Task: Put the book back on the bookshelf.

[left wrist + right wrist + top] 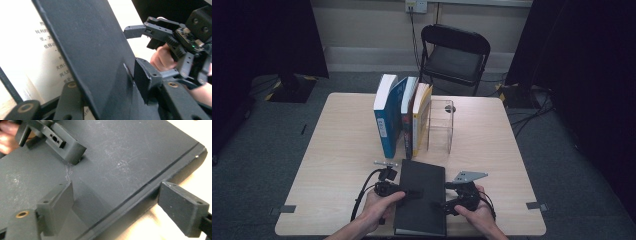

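A black book (421, 197) lies flat near the front edge of the worktop (342, 135), between the person's two hands. Both grippers work on it from opposite sides.

The left gripper (411, 193) is closed on the front cover. In the left gripper view the cover (100, 62) stands lifted at an angle, one jaw pressing on its outer face and the other jaw under it, and a printed page (37, 50) shows below. Probably the cover is pinched like this because it is thin and easy to catch at the free edge, so the book can be opened or lifted from that side.

The right gripper (443, 204) is open. In the right gripper view its jaws stand wide apart, one resting on top of the book (120, 165) and the other outside the spine edge, above the bare worktop (140, 225). It seems placed to hold the spine side, maybe to steady the book while the other side is raised, but it does not grip yet.

Behind the book, at the middle of the worktop, three books (402, 115) stand upright and lean together beside a clear stand (441, 125). This support keeps them from falling. I think the black book may belong with them, though I cannot be sure.
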